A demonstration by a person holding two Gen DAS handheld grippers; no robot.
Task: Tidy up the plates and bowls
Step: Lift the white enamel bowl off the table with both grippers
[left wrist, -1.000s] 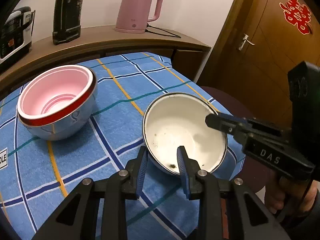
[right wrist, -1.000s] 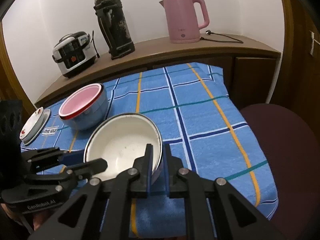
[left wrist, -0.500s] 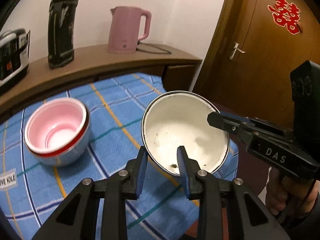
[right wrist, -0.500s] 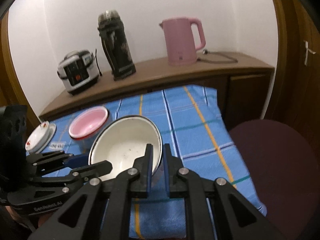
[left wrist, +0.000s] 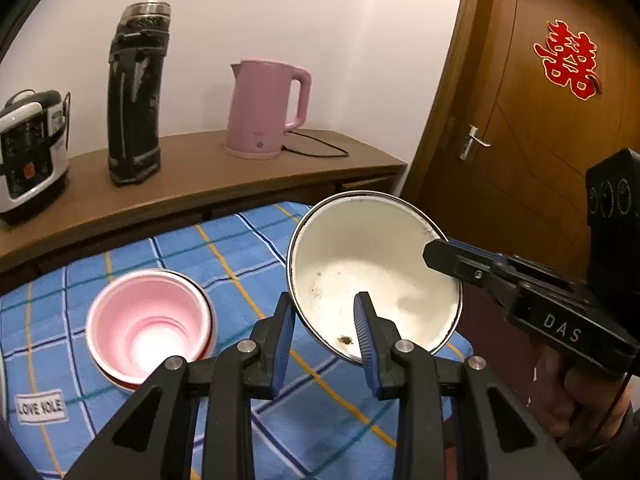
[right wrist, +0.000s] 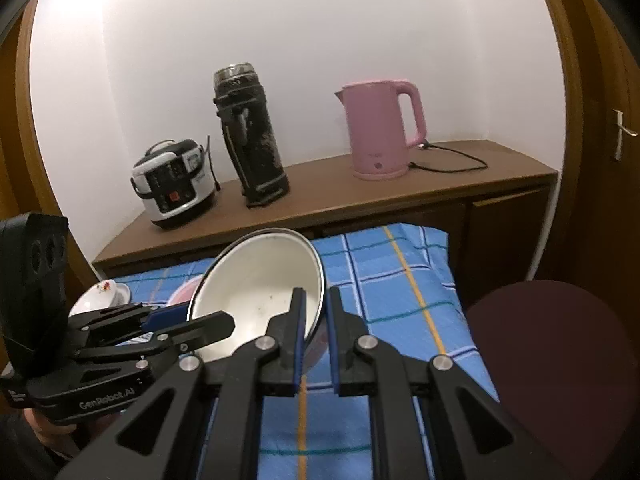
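Now the white bowl [left wrist: 372,272] hangs tilted above the blue checked tablecloth [left wrist: 256,264], gripped on both sides: the left gripper [left wrist: 325,312] clenches its near rim, the right gripper [right wrist: 316,308] pinches its right rim. Left of it, the pink bowl [left wrist: 148,320] sits on the cloth, near a small flowered plate [right wrist: 100,296].

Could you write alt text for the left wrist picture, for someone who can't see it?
Two handheld grippers, the left gripper and the right gripper, clamp the rim of a white enamel bowl tilted above a blue checked tablecloth. A pink-lined bowl sits left; a pink electric kettle stands behind.
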